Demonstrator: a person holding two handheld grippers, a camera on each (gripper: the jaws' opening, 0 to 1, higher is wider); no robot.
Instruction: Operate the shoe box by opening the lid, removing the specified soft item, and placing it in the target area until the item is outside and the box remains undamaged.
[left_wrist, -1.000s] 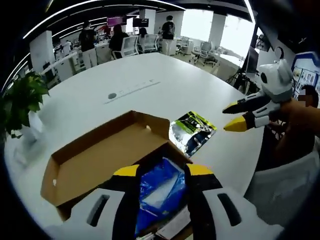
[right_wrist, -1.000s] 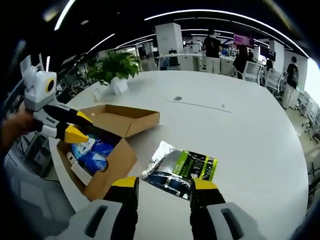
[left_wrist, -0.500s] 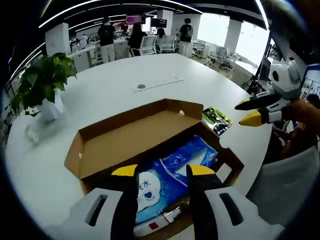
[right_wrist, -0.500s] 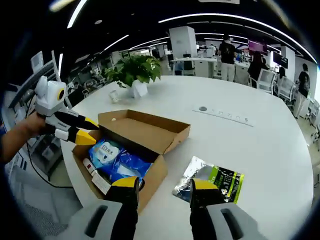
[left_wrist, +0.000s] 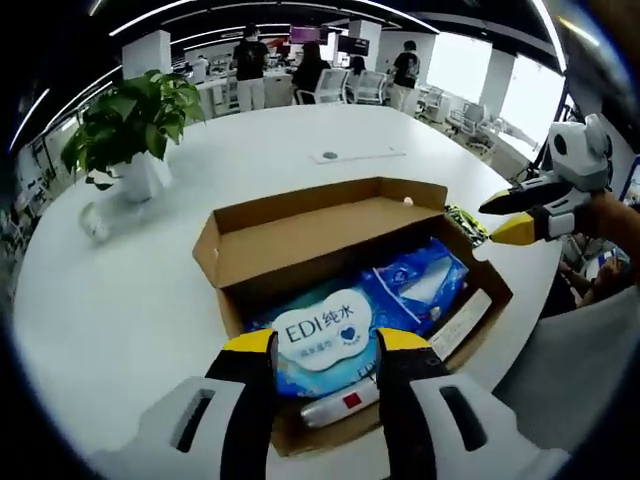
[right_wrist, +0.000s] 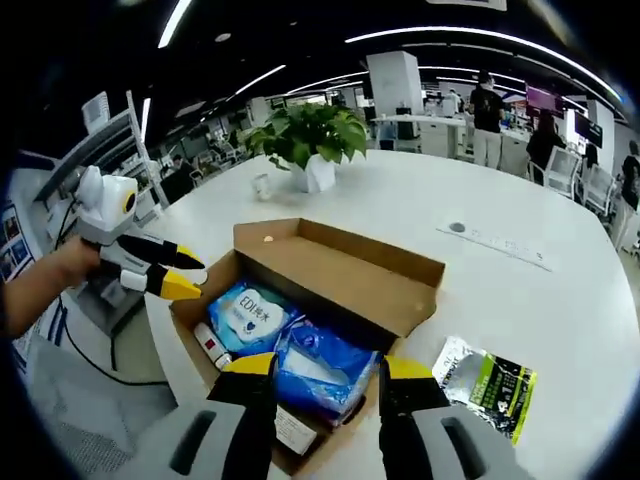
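Observation:
The brown shoe box (left_wrist: 300, 240) stands open on the white table, its lid (right_wrist: 350, 272) folded back flat. Inside lie a blue-and-white wipes pack (left_wrist: 318, 335) marked EDI, a second blue soft pack (left_wrist: 420, 285) and a white tube (left_wrist: 338, 405). My left gripper (left_wrist: 325, 345) is open just above the wipes pack at the box's near end. My right gripper (right_wrist: 328, 368) is open over the other blue pack (right_wrist: 320, 365). Each gripper is seen by the other: the left gripper (right_wrist: 170, 275) at the box's far corner, the right gripper (left_wrist: 512, 218) beyond the box's right wall.
A green and silver packet (right_wrist: 488, 385) lies on the table (right_wrist: 420, 205) beside the box. A potted plant (left_wrist: 130, 125) stands at the back. People and office chairs are far behind. A hand holds each gripper.
Both grippers have come closer over the box, the right one away from the green packet. The box, its contents and the packet lie as before.

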